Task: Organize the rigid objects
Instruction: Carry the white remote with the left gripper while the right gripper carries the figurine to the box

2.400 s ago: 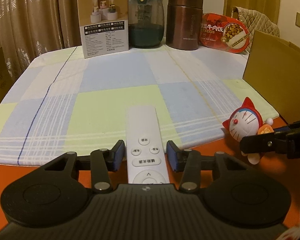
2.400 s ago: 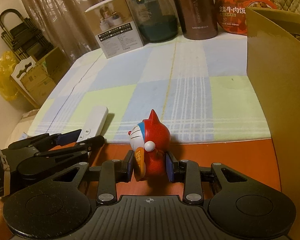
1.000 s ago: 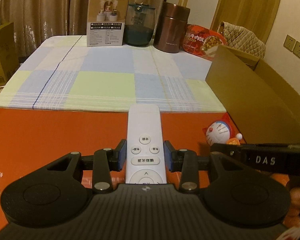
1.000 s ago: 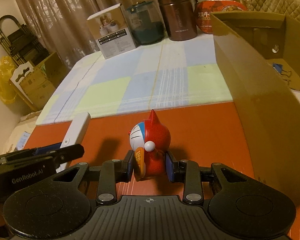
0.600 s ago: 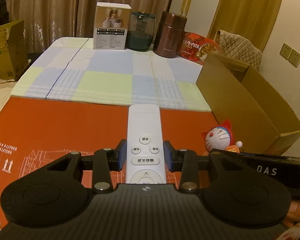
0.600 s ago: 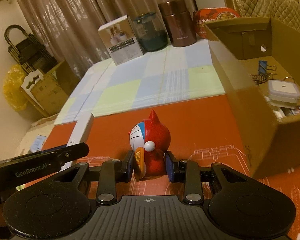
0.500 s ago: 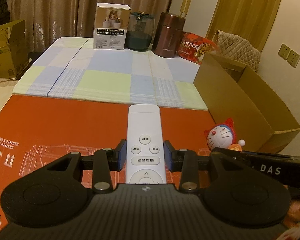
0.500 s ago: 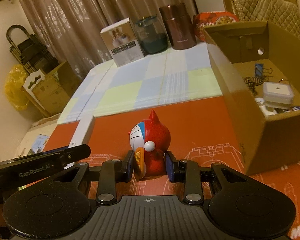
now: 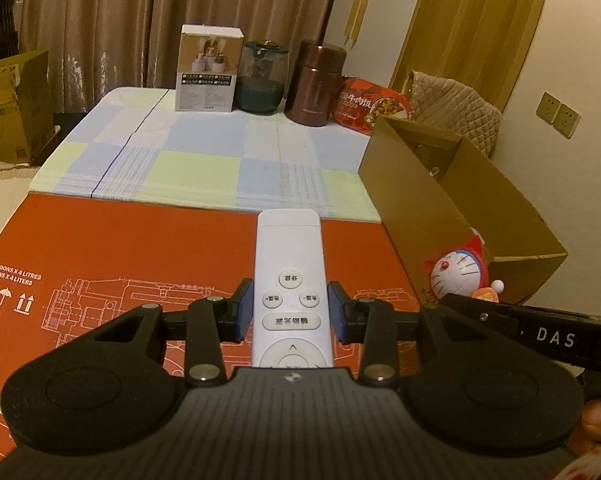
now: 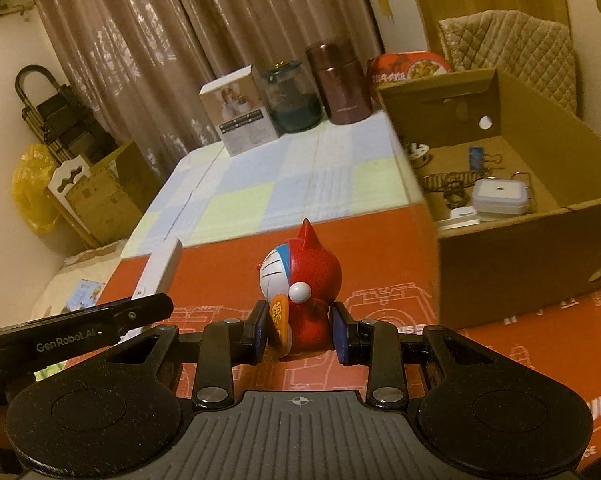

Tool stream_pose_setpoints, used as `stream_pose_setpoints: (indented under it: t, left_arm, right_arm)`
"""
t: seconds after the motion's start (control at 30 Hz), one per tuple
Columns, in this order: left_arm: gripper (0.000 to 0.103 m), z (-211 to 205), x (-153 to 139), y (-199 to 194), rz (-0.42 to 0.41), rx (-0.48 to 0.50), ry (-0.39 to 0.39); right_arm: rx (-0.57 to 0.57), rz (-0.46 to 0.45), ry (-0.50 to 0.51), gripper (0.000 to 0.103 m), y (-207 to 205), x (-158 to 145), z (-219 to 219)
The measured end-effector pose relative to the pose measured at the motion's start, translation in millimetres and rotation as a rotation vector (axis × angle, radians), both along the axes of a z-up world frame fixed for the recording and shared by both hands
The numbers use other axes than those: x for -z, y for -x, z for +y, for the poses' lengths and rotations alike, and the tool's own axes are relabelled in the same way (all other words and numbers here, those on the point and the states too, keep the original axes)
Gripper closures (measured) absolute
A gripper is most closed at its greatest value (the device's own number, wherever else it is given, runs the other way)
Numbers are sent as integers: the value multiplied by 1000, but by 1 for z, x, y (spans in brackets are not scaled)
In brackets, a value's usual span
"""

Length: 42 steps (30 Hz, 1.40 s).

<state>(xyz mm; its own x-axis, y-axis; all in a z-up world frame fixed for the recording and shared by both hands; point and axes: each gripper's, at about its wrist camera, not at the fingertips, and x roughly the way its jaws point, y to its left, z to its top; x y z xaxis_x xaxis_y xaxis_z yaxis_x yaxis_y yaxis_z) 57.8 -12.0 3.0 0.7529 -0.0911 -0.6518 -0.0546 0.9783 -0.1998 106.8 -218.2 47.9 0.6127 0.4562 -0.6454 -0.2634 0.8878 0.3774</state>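
Two things are being carried at once toward the open cardboard box (image 10: pixel 512 256). A white remote (image 9: pixel 289 280) is being held in the left claw (image 9: pixel 289 314), its blue pads pressed against the remote's long sides near the buttons, with the far end sticking out ahead. A red and blue cat figurine (image 10: pixel 300 280) is being gripped low on its body by the right claw (image 10: pixel 300 332), upright, its face turned toward the left claw.

Compared with a second ago, both loads are being seen from higher and farther back from the box: more of the red printed cardboard sheet (image 9: pixel 120 264) is showing beneath them, and the inside of the box, earlier hidden behind its near wall, is now being looked into from the right wrist view. Neither grip is being altered; both claws are being kept narrow on what they hold.

Inside the box a small white square case (image 10: pixel 499 196), binder clips (image 10: pixel 478 160) and other small pieces are lying on the floor. The figurine is being held just beside the box's near corner, above the red sheet; the remote is farther out from the box on the same side.

The lift is probably being made so the wall can be cleared, with the drop into the box remaining to be done.
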Motion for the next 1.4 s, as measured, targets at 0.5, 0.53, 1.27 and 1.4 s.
stream_pose_setpoints:
  t: [0.5, 0.53, 1.27, 1.4]
  left_arm:
    - [70, -46, -20, -1, -25, 72, 35]
    - [70, -49, -22, -1, -26, 78, 44]
    - [70, -140, -39, -39, -26, 249, 101]
    - [70, -149, -42, -45, -30, 263, 101]
  right_arm:
    - [94, -60, 16, 74, 21, -26, -56]
    - [101, -64, 16, 74, 22, -28, -60]
    - [252, -117, 101, 74, 11, -57, -152]
    - [259, -118, 107, 74, 7, -59, -160]
